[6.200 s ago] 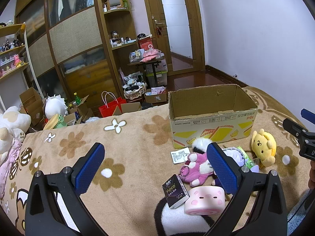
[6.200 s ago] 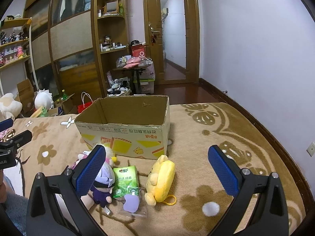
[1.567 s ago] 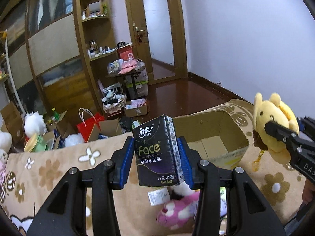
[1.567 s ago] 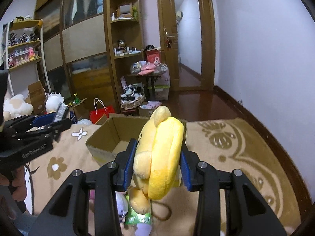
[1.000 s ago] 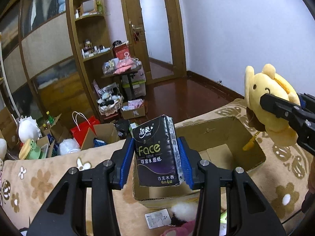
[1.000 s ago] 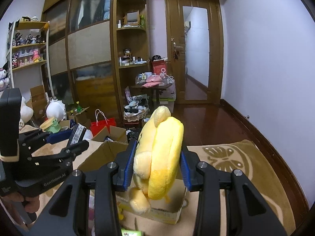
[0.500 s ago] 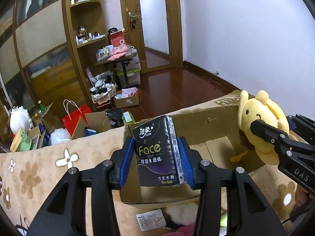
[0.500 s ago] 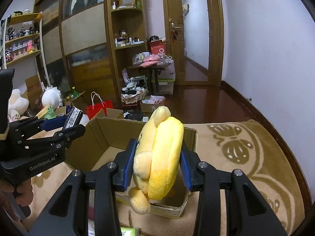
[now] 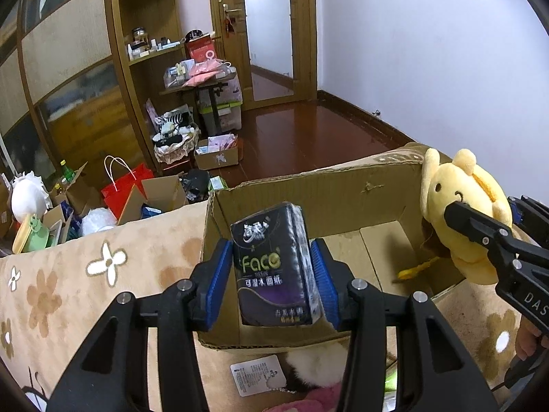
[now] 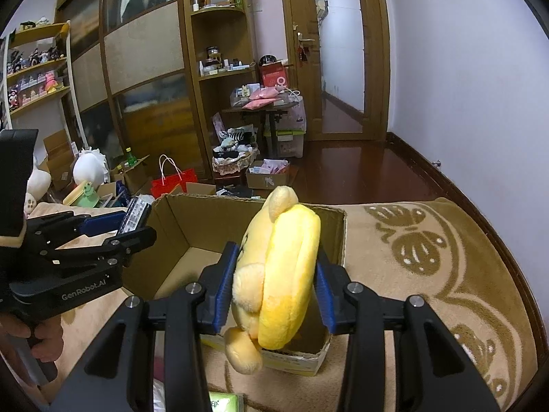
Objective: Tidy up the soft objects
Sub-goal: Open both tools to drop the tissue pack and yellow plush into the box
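My left gripper (image 9: 272, 271) is shut on a black "Face" tissue pack (image 9: 274, 271) and holds it over the near left edge of an open cardboard box (image 9: 308, 185). My right gripper (image 10: 274, 286) is shut on a yellow plush dog (image 10: 279, 274) over the box's near right corner (image 10: 178, 219). The plush and right gripper also show in the left wrist view (image 9: 463, 219); the left gripper shows in the right wrist view (image 10: 137, 221). The box floor is bare cardboard.
The box stands on a tan flowered blanket (image 9: 68, 281). A pink and white plush (image 9: 315, 374), a white tag (image 9: 257, 377) and a green tissue pack (image 10: 223, 403) lie in front of the box. Beyond the bed are cluttered shelves, bags and a wooden floor.
Both grippers have come lower and closer to the box. The tissue pack and the yellow plush now hang just over its opening, still held.
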Motion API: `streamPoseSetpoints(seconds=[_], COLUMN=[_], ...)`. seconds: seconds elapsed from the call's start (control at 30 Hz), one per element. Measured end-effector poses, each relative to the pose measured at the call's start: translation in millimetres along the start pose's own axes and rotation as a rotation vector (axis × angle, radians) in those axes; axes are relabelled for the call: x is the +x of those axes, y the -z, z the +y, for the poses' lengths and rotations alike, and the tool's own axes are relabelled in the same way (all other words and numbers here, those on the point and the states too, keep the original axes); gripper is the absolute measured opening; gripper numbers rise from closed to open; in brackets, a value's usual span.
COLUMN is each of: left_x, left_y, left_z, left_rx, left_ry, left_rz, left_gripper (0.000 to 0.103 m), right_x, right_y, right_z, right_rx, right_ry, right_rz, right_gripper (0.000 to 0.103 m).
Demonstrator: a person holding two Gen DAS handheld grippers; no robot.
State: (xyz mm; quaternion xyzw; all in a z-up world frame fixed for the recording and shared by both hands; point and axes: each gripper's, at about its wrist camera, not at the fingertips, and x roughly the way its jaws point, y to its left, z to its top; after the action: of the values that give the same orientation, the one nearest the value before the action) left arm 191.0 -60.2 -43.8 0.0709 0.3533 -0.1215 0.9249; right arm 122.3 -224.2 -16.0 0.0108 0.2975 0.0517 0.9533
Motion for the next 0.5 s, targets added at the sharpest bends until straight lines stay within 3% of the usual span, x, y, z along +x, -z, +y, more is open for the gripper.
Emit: streamPoseSetpoints(seconds=[0.2, 0.33, 0.43, 0.5], left_x=[-0.5, -0.2, -3.0, -8.1], left_y=[1.8, 4.5, 5.5, 5.8], left_z=[-1.3, -1.3, -0.1, -0.3], left_rx=[0.007, 0.011, 0.012, 0.017], left_ry=[-0.015, -0.024, -0.038, -0.044], left_rz=[-0.013, -0.003, 0.010, 0.002], left_gripper=[0.056, 0.064, 0.067, 0.081], right_x=[2.5, 2.4, 0.2, -3.8], right_y=[3.2, 3.3, 6.2, 7.3], right_z=[1.0, 1.3, 1.8, 1.6], right_rx=[0.002, 0.004, 0.016, 0.030], right_ry=[-0.006, -0.010, -0.012, -0.013], right_rz=[0.001, -0.001, -0.005, -0.011], right_gripper=[0.045, 0.052, 0.065, 0.069])
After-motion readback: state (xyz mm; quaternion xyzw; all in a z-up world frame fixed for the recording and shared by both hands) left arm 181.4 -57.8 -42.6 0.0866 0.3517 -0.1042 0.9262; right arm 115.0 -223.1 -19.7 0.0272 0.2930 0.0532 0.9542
